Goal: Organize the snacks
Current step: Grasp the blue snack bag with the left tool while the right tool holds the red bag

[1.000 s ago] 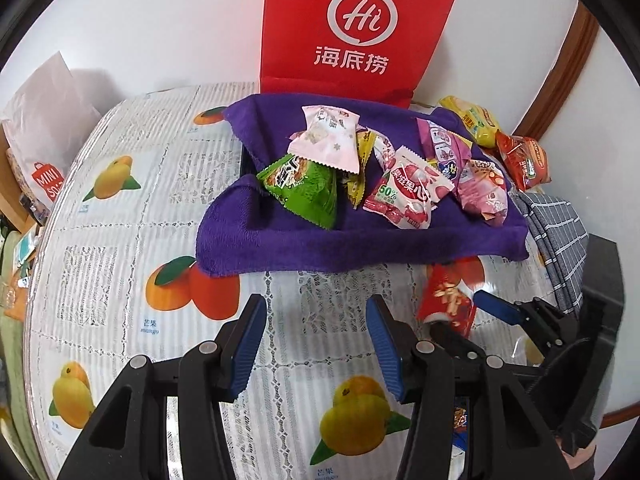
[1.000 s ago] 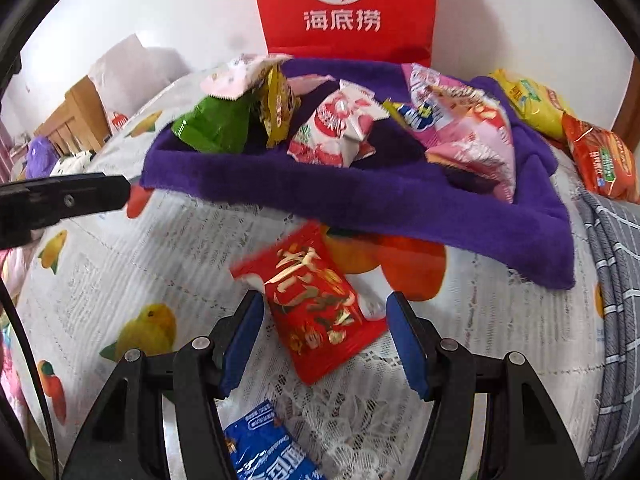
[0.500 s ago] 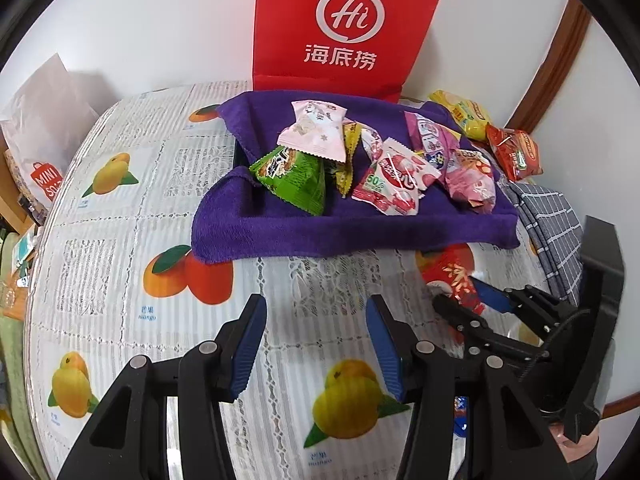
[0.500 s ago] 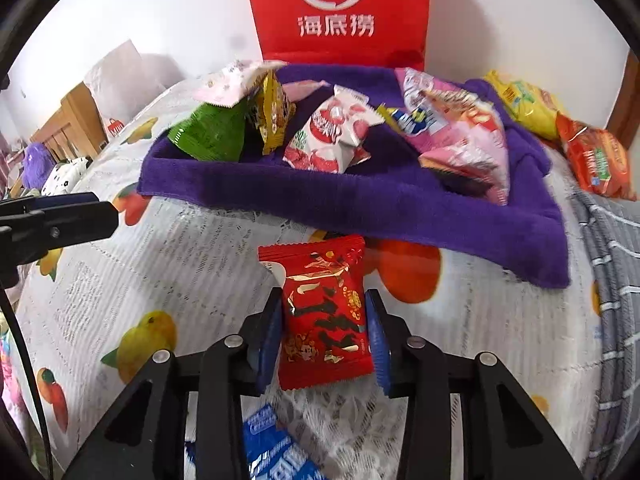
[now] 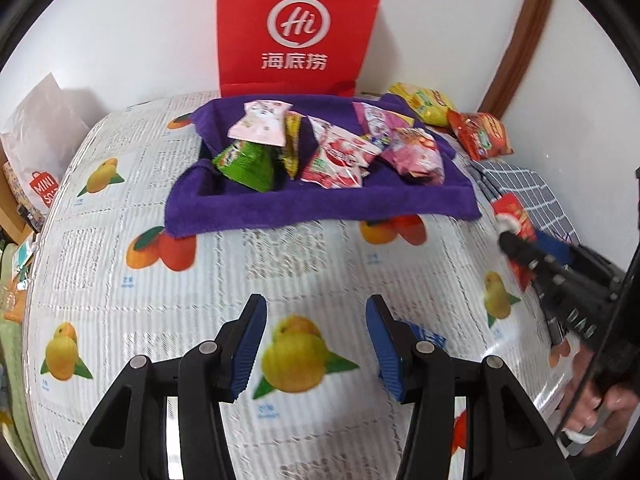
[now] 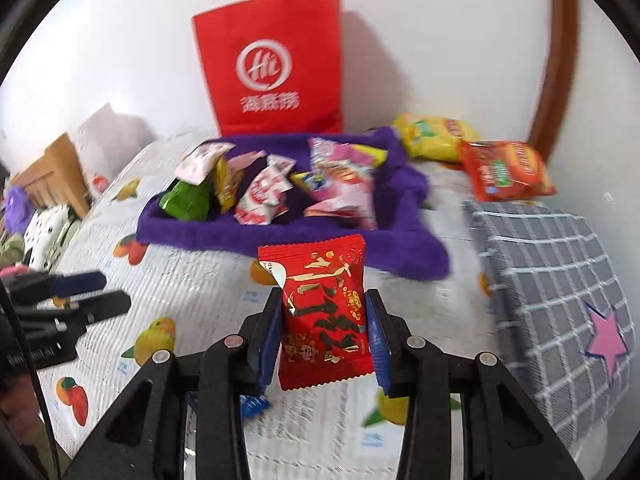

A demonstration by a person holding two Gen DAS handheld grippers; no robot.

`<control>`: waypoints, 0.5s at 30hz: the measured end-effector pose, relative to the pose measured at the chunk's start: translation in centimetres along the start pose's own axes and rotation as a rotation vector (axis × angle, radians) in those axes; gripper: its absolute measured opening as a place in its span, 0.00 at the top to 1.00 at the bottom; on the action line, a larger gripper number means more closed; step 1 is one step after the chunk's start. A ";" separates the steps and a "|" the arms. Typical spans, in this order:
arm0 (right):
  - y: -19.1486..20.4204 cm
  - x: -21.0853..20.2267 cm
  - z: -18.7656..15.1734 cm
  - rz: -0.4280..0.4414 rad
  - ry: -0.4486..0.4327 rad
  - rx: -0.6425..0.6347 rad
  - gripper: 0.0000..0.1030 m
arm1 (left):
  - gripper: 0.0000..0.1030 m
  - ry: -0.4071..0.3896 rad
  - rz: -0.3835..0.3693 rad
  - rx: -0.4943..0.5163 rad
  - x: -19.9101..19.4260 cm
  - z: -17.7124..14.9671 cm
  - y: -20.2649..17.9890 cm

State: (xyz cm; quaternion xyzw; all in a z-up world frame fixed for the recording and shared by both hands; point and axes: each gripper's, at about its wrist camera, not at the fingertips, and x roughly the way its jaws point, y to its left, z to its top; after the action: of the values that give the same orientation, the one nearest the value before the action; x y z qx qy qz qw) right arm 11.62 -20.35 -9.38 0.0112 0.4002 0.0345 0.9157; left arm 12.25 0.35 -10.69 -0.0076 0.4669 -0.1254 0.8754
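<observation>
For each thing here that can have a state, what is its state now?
Right gripper: shut on the red packet, lifted off the table.
Left gripper: open, empty.
Purple towel: spread out, snacks on it.
Red bag: upright against the wall.
Blue packet: lying on the table.

Fruit-print table (image 5: 224, 280) bears purple towel (image 5: 320, 204) (snacks heaped), checked cloth (image 6: 560, 264).
</observation>
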 end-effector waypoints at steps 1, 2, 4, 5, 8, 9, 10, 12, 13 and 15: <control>-0.5 -0.4 -0.1 -0.007 -0.005 0.008 0.62 | 0.52 0.002 -0.004 0.002 0.0 -0.2 -0.3; -0.9 -0.9 -0.3 -0.014 -0.009 0.016 0.62 | 0.52 0.002 -0.009 0.007 -0.1 -0.5 -0.6; -1.9 -1.6 -0.7 -0.025 -0.015 0.036 0.62 | 0.52 0.003 -0.011 0.016 -0.1 -0.9 -1.1; -2.2 -1.8 -0.9 -0.026 -0.018 0.044 0.62 | 0.52 0.005 -0.014 0.019 0.0 -1.2 -1.4; -3.2 -2.4 -1.5 -0.030 -0.021 0.071 0.62 | 0.52 0.014 -0.023 0.030 0.3 -1.7 -2.0; -3.4 -2.5 -1.7 -0.033 -0.021 0.073 0.62 | 0.52 0.018 -0.023 0.034 0.5 -2.0 -2.2; -3.6 -2.5 -1.9 -0.037 -0.022 0.076 0.62 | 0.52 0.022 -0.024 0.038 0.8 -2.2 -2.4; -3.9 -2.5 -2.6 -0.040 -0.016 0.083 0.62 | 0.52 0.034 -0.030 0.042 1.3 -2.6 -2.7; -3.9 -2.5 -2.9 -0.041 -0.013 0.084 0.62 | 0.52 0.041 -0.035 0.041 1.6 -2.9 -2.8; -4.1 -2.3 -3.6 -0.045 -0.004 0.087 0.62 | 0.52 0.059 -0.055 0.038 2.4 -3.3 -3.0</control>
State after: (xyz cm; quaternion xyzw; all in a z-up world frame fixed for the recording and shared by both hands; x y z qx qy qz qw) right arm 7.59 -24.62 -10.34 0.0417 0.3996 -0.0037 0.9157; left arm 10.17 -2.78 -14.14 -0.0004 0.4896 -0.1585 0.8574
